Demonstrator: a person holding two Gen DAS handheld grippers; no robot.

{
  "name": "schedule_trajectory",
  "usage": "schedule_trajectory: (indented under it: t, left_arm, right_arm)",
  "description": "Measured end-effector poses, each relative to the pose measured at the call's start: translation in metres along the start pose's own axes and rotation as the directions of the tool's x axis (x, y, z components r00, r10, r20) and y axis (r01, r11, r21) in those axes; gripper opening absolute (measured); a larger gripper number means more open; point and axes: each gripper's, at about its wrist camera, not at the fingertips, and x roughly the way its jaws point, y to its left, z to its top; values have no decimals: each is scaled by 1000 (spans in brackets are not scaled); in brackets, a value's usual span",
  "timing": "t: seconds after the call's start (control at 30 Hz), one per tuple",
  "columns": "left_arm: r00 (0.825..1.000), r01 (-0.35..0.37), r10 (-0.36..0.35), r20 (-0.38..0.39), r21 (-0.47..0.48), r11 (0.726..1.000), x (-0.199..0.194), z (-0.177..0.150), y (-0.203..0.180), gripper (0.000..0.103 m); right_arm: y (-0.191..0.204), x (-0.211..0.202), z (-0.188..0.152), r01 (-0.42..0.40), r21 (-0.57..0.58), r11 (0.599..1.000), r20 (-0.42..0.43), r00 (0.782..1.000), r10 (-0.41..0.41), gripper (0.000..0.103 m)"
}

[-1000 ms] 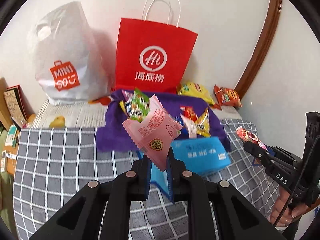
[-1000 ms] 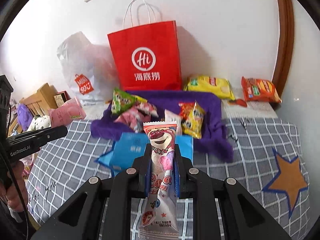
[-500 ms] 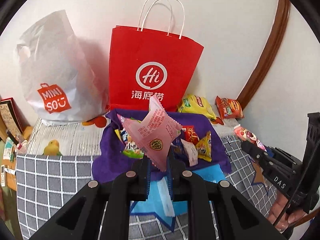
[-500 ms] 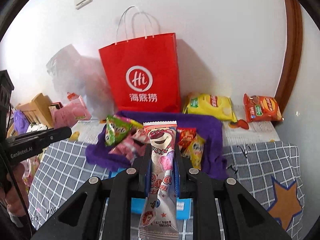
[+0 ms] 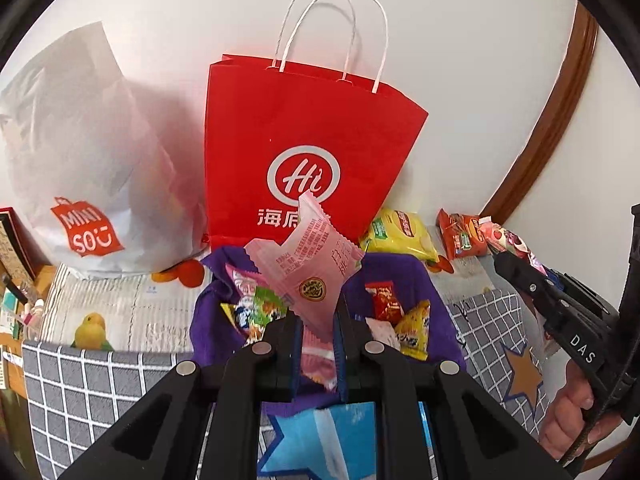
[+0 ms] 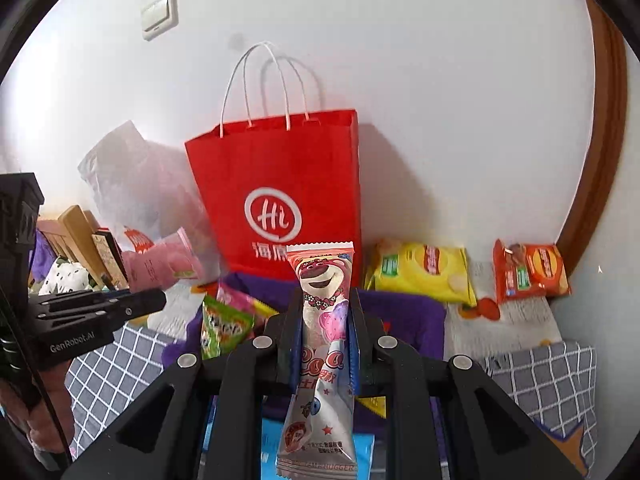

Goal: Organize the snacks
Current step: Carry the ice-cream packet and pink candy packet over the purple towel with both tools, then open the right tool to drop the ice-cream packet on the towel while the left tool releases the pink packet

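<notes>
left gripper (image 5: pixel 318 332) pinched crinkle-edged pink foil snack packet (image 5: pixel 310 268); right gripper (image 6: pixel 325 328) clamped long bear-printed wrapper (image 6: pixel 322 320), both before upright red paper bag (image 5: pixel 304 152) above purple cloth (image 5: pixel 400 276).

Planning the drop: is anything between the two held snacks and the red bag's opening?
Nothing visible. The left gripper holds the pink packet, the right gripper the bear packet, both in front of the red bag, below its rim. Its handles stand over the mouth.
</notes>
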Motion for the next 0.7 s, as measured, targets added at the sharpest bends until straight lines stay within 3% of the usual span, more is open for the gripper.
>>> schedule_trajectory:
  t: [0.3,0.7]
  left_arm:
    - [1000,-7,6,-21,-13,1000,25,12,10,13]
    - [994,35,-37,-105,-25,999,81,5,8,13]
  right_arm:
    - [-11,32,7,-2,19,1000,-23,1000,3,18]
    - [-19,89,-15,-12,-11,1000,-144,989,11,18]
